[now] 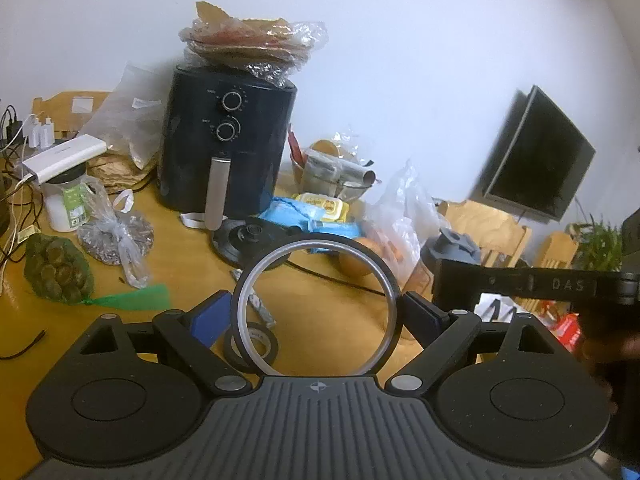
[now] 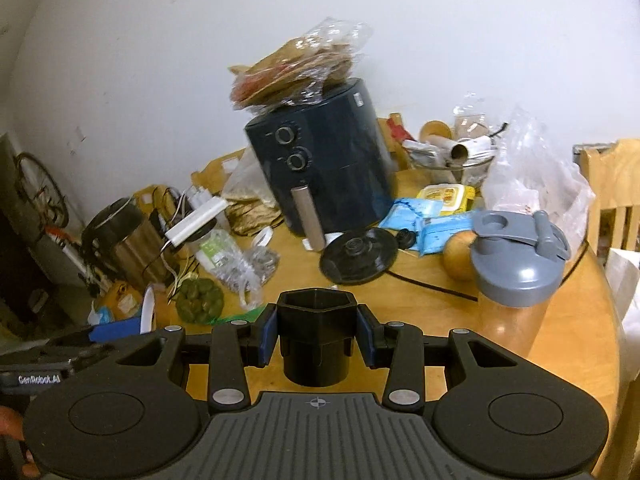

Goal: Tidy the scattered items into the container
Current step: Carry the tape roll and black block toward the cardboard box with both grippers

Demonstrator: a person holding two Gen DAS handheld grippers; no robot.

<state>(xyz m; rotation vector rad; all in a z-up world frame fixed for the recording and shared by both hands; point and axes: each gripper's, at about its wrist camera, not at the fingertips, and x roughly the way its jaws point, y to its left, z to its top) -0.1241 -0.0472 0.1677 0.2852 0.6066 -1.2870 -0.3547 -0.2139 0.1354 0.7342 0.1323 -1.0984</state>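
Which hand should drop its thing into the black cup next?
Probably the left. The left gripper clamps a black ring ready to drop, while the right gripper is busy holding the black cup, the likely container, upright with its mouth open.

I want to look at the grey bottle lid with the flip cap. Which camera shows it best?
The right wrist view. There the grey lid shows whole from above, flip cap and spout both clear, beside the onion. In the left wrist view only its dark top peeks out, the rest hidden behind the right tool.
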